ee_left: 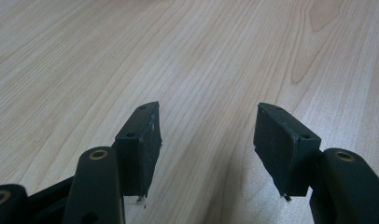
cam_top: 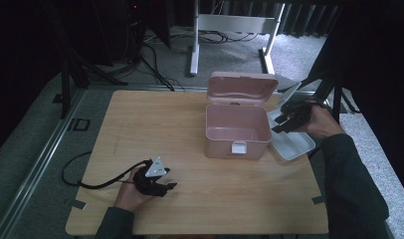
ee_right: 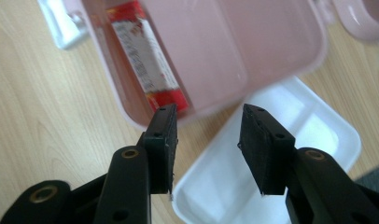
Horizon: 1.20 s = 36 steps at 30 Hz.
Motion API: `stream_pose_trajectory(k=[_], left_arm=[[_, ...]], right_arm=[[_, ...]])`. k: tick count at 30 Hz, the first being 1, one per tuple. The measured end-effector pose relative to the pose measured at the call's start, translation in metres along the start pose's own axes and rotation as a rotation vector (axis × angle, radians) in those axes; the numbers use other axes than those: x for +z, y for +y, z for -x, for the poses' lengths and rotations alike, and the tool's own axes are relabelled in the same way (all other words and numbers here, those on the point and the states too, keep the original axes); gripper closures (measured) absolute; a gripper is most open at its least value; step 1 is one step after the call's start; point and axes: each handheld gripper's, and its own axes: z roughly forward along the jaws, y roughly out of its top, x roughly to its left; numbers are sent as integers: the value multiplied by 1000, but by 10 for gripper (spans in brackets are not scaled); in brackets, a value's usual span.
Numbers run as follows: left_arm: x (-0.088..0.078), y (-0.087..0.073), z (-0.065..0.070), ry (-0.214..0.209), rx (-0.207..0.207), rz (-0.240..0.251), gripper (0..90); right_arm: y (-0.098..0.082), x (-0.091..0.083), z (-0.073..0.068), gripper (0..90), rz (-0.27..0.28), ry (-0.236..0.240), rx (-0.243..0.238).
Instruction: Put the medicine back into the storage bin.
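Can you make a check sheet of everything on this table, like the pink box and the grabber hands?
Surface: wooden table, bare grain under the left gripper.
Job's things: pink box with its lid swung up; a red and white packet lies inside; white tray beside the box, nothing in it.
Clutter: nothing seen.
Grippers: left gripper open over bare wood, holding nothing; right gripper open above the tray's edge by the box, holding nothing.
Cables: black cable loops from the left gripper across the table's edge.
Surroundings: grey carpet, white metal frame, floor cables behind the table.
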Motion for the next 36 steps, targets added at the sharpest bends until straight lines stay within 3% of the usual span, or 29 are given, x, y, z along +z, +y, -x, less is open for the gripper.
stream_pose_trajectory(k=[4, 5, 10, 16, 17, 36], left_arm=[[0, 0, 0, 0, 1, -1, 414], [0, 0, 0, 1, 1, -1, 414], [0, 0, 0, 1, 1, -1, 414], [0, 0, 0, 2, 1, -1, 414], [0, 0, 0, 2, 1, 0, 414], [-1, 0, 0, 4, 3, 2, 414]], right_arm=[[-11, -3, 7, 586, 2, -26, 53], [-19, -4, 14, 617, 7, -34, 125], [-34, 1, 24, 628, 8, -43, 215], [-43, 13, 31, 598, -7, -56, 269], [-45, 19, 33, 593, -33, -63, 290], [-49, 62, 50, 625, -157, -115, 398]])
